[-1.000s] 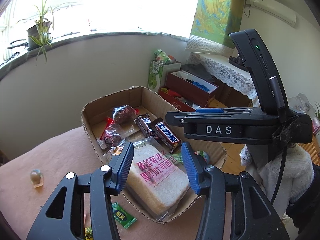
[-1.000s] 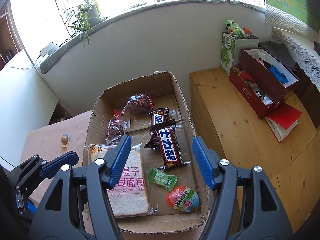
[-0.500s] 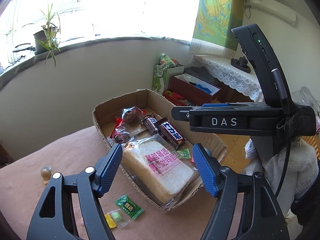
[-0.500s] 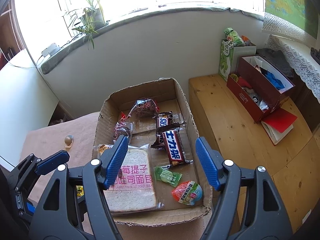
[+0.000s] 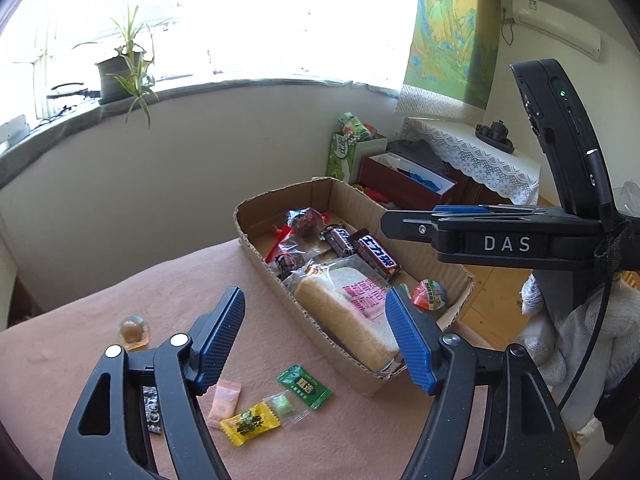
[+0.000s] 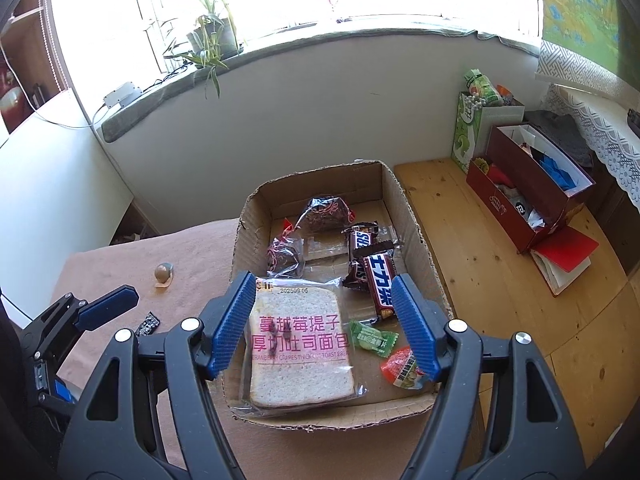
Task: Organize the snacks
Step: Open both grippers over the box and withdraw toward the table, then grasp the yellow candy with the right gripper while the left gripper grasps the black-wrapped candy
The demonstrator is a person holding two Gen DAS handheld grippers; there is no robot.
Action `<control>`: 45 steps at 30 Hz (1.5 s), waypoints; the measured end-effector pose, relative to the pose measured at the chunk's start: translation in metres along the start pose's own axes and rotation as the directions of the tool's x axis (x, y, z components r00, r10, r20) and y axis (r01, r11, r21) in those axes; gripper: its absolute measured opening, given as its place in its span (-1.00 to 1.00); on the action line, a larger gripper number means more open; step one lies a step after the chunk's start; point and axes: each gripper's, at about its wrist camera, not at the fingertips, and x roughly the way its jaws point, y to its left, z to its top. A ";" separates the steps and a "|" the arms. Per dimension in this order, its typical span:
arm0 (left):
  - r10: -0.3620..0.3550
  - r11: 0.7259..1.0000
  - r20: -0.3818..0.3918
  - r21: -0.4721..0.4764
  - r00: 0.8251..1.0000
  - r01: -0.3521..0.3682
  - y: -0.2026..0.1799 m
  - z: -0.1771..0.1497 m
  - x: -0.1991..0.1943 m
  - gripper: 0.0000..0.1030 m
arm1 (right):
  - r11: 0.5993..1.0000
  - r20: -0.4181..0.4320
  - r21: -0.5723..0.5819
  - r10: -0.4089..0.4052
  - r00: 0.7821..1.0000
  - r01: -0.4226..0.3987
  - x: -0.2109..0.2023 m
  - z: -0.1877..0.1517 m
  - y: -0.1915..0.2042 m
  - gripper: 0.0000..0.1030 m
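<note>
Candies (image 5: 276, 402), small crinkly wrapped pieces lying loose on the pink cloth (image 5: 80, 360) beside the cardboard box (image 5: 452, 312), look light and slippery, so we would pinch their twisted wrapper ends, with our left gripper (image 5: 316, 340) spread empty just above them and our right gripper (image 6: 324, 320) spread empty over the box.

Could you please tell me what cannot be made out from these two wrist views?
- Small dark packet: left view, half hidden behind the left claw; print too small.
- Orange jelly cup: right view, partly covered by the right claw.
- Red box contents: too small, walls hide them.
</note>
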 end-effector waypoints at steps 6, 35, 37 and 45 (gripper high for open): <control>0.035 0.998 -0.013 -0.047 0.999 -0.035 0.038 -0.014 -0.014 0.41 | 0.998 0.002 -0.039 0.050 0.999 -0.050 -0.006 -0.014 0.027 0.42; 0.031 0.981 -0.183 -0.184 0.983 -0.065 0.147 -0.089 -0.005 -0.05 | 0.900 -0.202 -0.406 0.080 0.976 -0.158 0.062 -0.114 0.175 0.36; 0.026 0.980 -0.191 -0.186 0.981 -0.063 0.148 -0.091 -0.003 -0.08 | 0.900 -0.218 -0.404 0.077 0.973 -0.162 0.070 -0.112 0.175 0.23; 0.014 0.979 -0.221 -0.194 0.975 -0.057 0.152 -0.096 0.005 -0.12 | 0.914 -0.248 -0.385 0.031 0.968 -0.128 0.095 -0.113 0.169 0.23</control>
